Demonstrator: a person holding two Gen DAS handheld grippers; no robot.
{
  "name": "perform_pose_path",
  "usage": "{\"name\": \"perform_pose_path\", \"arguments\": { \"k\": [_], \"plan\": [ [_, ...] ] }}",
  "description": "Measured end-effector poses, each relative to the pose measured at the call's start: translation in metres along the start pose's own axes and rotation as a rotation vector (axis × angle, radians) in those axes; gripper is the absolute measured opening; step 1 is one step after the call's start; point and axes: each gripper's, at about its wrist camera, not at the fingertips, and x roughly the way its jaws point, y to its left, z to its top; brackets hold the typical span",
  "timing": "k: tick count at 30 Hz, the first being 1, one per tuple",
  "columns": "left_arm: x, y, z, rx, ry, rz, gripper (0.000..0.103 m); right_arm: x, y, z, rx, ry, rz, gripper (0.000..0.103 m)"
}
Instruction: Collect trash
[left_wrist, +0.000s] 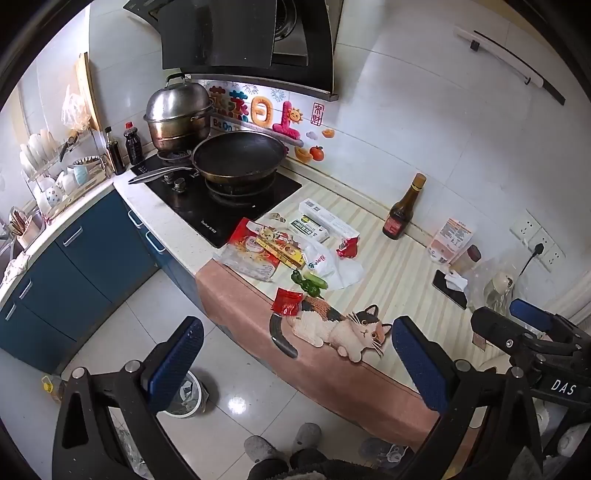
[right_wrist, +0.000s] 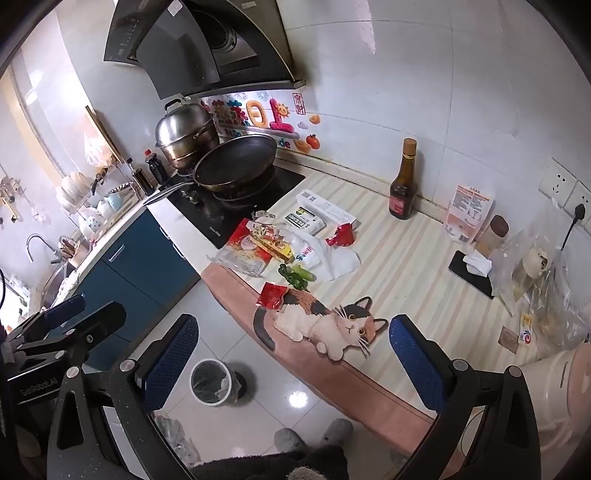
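Observation:
Trash lies in a heap on the striped counter mat (left_wrist: 391, 266): a large red-and-clear food bag (left_wrist: 255, 251) (right_wrist: 245, 251), a white plastic bag (left_wrist: 332, 264) (right_wrist: 325, 258), a crumpled red wrapper (left_wrist: 348, 248) (right_wrist: 341, 234), a flat red sachet (left_wrist: 287, 301) (right_wrist: 272, 294), green vegetable scraps (left_wrist: 308, 282) (right_wrist: 297, 275) and white boxes (left_wrist: 325, 218) (right_wrist: 321, 208). A white bin (right_wrist: 210, 380) (left_wrist: 190, 397) stands on the floor below. My left gripper (left_wrist: 291, 365) and right gripper (right_wrist: 291, 362) are both open and empty, held back from the counter edge.
A hob with a frying pan (left_wrist: 238, 155) and steel pot (left_wrist: 177, 114) lies left of the trash. A sauce bottle (left_wrist: 402, 208), a pouch (left_wrist: 452, 234), a phone (left_wrist: 448, 286) and clear bags (right_wrist: 535, 273) sit at the right. The person's slippers (right_wrist: 314, 435) show below.

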Motion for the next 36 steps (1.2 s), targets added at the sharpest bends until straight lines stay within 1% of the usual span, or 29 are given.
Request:
{"name": "perform_pose_path", "arguments": {
  "k": [12,23,25,30,36],
  "plan": [
    [0.001,-0.006,0.002,0.006,0.01,0.002,0.103,0.0,0.002,0.0,-0.006,0.0,-0.005,0.103],
    [0.004,-0.002,-0.001,0.002,0.01,-0.004,0.103,0.0,0.001,0.0,-0.006,0.0,-0.007,0.103],
    [0.004,-0.002,-0.002,0.003,0.01,-0.004,0.103,-0.001,0.001,-0.006,-0.008,0.001,-0.006,0.103],
    [0.004,-0.002,-0.002,0.001,0.01,-0.007,0.103,0.003,-0.004,-0.008,-0.004,0.003,-0.004,0.103],
    [0.004,-0.002,-0.003,0.002,0.01,-0.007,0.103,0.001,0.0,-0.011,-0.002,0.005,-0.002,0.103]
  ]
}}
